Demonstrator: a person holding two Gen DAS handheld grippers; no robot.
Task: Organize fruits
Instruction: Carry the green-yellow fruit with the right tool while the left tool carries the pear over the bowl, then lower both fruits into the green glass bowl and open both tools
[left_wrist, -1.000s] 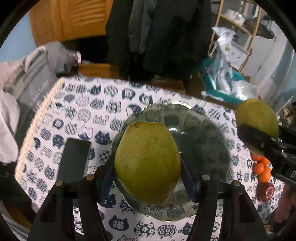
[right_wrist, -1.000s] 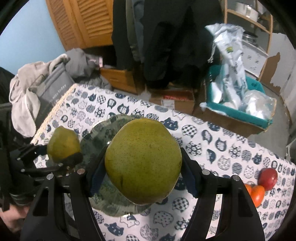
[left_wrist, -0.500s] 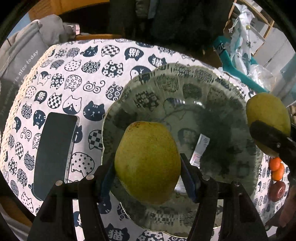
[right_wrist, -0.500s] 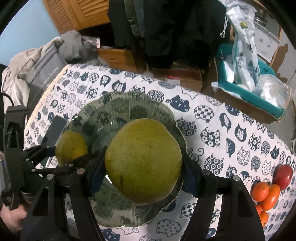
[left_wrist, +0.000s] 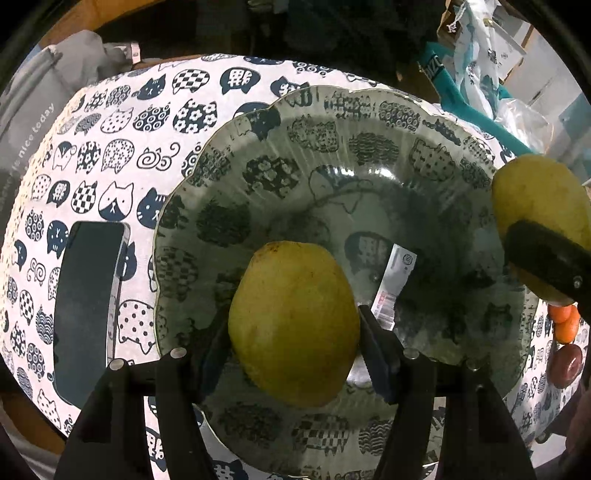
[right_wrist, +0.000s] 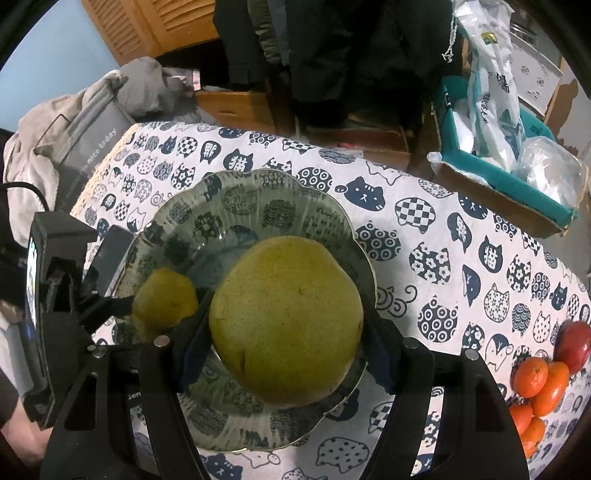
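My left gripper (left_wrist: 295, 328) is shut on a green pear (left_wrist: 293, 321) and holds it low over the near part of a clear scalloped glass plate (left_wrist: 369, 110). My right gripper (right_wrist: 286, 332) is shut on a second, larger green pear (right_wrist: 286, 317) over the same plate (right_wrist: 258, 184). The right gripper's pear shows at the right edge of the left wrist view (left_wrist: 539, 199). The left gripper's pear shows at the left in the right wrist view (right_wrist: 164, 302). Both pears hang above the plate.
A cat-print cloth (right_wrist: 443, 236) covers the table. A dark phone (left_wrist: 86, 306) lies left of the plate. Oranges (right_wrist: 539, 384) and a red apple (right_wrist: 574, 345) sit at the table's right end. A sticker (left_wrist: 395, 284) lies in the plate. A teal box (right_wrist: 498, 173) stands beyond the table.
Both grippers have moved forward and down over the plate with their pears. The plate now looks larger and closer in both views.
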